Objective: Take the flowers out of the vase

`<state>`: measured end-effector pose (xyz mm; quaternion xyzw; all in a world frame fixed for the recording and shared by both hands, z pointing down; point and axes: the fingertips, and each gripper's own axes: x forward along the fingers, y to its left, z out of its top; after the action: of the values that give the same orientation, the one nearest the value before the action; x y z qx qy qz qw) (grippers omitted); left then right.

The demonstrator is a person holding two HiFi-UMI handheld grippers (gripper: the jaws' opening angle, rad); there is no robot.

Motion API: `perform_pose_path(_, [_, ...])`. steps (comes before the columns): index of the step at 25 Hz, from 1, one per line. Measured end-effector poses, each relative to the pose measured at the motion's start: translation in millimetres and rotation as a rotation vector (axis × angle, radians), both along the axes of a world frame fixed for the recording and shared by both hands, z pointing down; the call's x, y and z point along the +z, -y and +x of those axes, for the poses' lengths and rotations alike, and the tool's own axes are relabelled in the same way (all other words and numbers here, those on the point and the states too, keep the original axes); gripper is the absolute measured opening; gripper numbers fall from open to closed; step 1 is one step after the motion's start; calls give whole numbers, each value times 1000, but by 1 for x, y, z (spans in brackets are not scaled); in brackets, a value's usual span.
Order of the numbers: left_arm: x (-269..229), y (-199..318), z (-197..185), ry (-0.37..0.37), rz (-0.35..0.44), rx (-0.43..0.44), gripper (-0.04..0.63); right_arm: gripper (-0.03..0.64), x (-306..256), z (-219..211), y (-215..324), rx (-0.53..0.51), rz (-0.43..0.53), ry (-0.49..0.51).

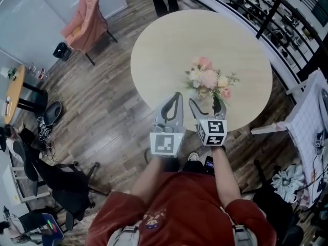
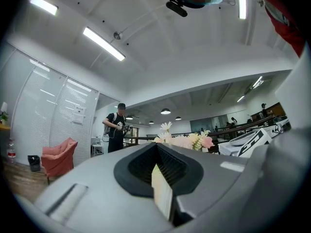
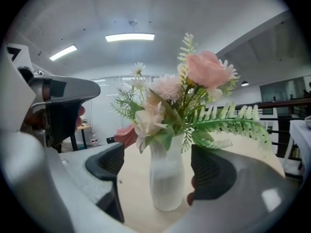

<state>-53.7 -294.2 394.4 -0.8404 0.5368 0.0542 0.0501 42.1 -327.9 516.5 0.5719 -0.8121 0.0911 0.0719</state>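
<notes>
Step now: You are getting ready to grab. No flower is out of the vase yet.

Flowers: The flowers (image 3: 194, 81) are all standing in the vase, pink and cream ones with green leaves sticking out to the sides.

Vase: The white vase (image 3: 167, 183) stands up straight on the round table (image 1: 169, 45), near the edge that is closest to you.

Right gripper: Your right gripper (image 3: 160, 169) is wide open. The vase is right between its two jaws, but neither jaw touches it. There is a gap on both sides.

Left gripper: Your left gripper (image 2: 160, 169) has its jaws closed together, and it holds nothing. It sits just beside the right one, and the flowers peek up over its top.

Next move, I think: Close the right gripper softly on the body of the vase so it cannot tip. Then open the left gripper, bring it to the stems just above the vase mouth, pinch them, and pull straight up.

Watch out: The vase is thin and looks light. If you squeeze from one side first, it may slide or fall over.

Also tricky: The leaves spread wide, so aim for the stems, not the petals.
</notes>
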Motion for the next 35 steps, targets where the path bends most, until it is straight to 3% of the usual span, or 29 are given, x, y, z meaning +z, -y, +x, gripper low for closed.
perform_pose_path(6, [7, 1, -1, 9, -13, 2, 5, 449, -6, 1, 18, 9, 28, -28])
perform_pose_path(23, [29, 12, -6, 39, -57, -9, 5, 449, -26, 4, 35, 45, 139, -12])
perform_pose_path(26, [31, 14, -7, 43, -63, -9, 5, 419, -30, 5, 35, 50, 155, -18])
perform_pose_path(35, [40, 16, -4, 59, -75, -1, 5, 221, -38, 6, 28, 64, 205, -24])
